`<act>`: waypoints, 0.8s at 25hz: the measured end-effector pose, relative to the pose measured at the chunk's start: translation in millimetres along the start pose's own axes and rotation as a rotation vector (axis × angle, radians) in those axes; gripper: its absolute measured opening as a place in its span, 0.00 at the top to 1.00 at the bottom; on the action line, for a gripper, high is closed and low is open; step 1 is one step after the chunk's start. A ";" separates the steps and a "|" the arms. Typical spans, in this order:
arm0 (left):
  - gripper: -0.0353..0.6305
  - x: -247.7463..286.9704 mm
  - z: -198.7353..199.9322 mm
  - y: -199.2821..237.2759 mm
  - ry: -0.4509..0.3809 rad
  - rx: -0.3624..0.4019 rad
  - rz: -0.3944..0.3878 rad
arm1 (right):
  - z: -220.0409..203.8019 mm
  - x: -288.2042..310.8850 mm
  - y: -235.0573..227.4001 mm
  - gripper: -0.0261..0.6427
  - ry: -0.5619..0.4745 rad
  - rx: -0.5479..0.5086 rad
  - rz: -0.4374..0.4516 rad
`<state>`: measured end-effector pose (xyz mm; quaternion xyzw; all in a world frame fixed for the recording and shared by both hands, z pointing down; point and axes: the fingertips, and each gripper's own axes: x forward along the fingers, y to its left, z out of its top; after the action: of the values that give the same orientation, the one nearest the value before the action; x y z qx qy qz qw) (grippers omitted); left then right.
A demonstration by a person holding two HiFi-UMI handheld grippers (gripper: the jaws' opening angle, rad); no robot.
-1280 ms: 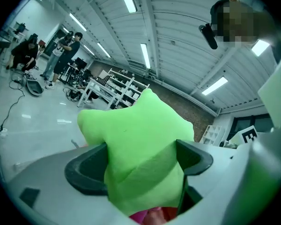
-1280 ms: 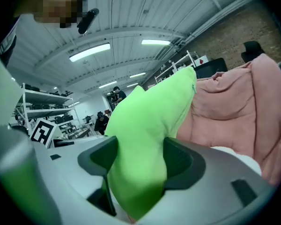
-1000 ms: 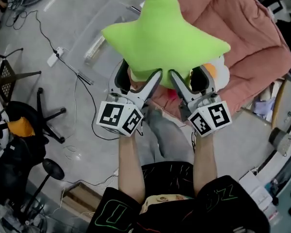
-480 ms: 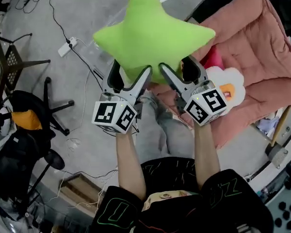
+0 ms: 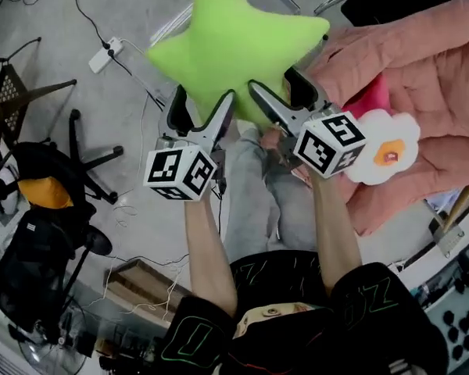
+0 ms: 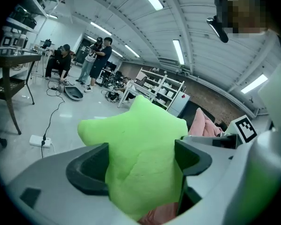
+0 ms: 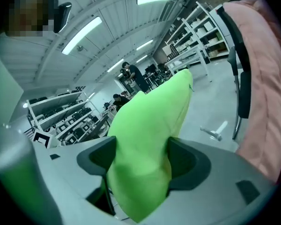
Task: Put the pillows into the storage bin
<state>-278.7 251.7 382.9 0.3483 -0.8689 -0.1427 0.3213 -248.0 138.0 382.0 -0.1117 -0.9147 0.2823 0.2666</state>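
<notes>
Floor (image 5: 125,143): bare grey concrete, smooth with a dull sheen, cables trailing across it. The room is a big workshop hall with an arched ceiling, strip lights and white shelving racks far ahead of both grippers. Three people (image 6: 86,55) stand or crouch far ahead of the left gripper.

Counts:
- Two pillows that I can name.
- One bin.
- One power strip (image 5: 104,55), white, ahead and to the left of the left gripper.
- One black office chair (image 5: 39,233), left of and behind the left gripper.

The left gripper (image 5: 202,104) and right gripper (image 5: 275,84) are each clamped on a lower point of the green star pillow (image 5: 234,37). The jaws stand wide, with the pads pressed into the stuffing. The pillow is held in the air and fans out ahead of both grippers. It is plush, matte and five-pointed, and it dents where the pads bite.

A white flower pillow (image 5: 391,151) lies just right of the right gripper. It is flat and scalloped with an orange centre, and it rests on a pink quilted seat pad (image 5: 445,61).

The storage bin (image 5: 170,26) is clear plastic. It sits on the floor ahead of the grippers, mostly hidden behind the star.
</notes>
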 end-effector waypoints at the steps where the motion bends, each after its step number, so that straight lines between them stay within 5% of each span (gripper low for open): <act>1: 0.31 5.5 -3.9 7.4 0.014 0.008 0.009 | -5.7 7.8 -6.5 0.46 0.023 -0.001 -0.017; 4: 0.70 16.6 -8.8 27.1 0.021 -0.008 0.046 | -17.0 19.8 -19.7 0.47 0.043 -0.048 -0.063; 7: 0.76 27.2 -12.1 27.7 0.046 -0.046 0.002 | -20.0 17.6 -24.1 0.48 0.025 -0.038 -0.067; 10: 0.96 44.1 -10.5 7.4 0.072 -0.057 -0.086 | -9.7 0.7 -42.7 0.93 -0.027 -0.056 -0.144; 15: 0.96 52.5 -20.5 -71.4 0.076 -0.037 -0.360 | -5.6 -58.7 -69.4 0.96 -0.116 -0.031 -0.241; 20: 0.96 56.8 -49.9 -160.7 0.145 0.044 -0.535 | -5.4 -134.2 -95.2 0.96 -0.193 -0.033 -0.355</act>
<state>-194.6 95.7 370.7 0.5818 -0.7237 -0.1782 0.3257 -138.3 15.2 383.6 0.0743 -0.9459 0.2252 0.2215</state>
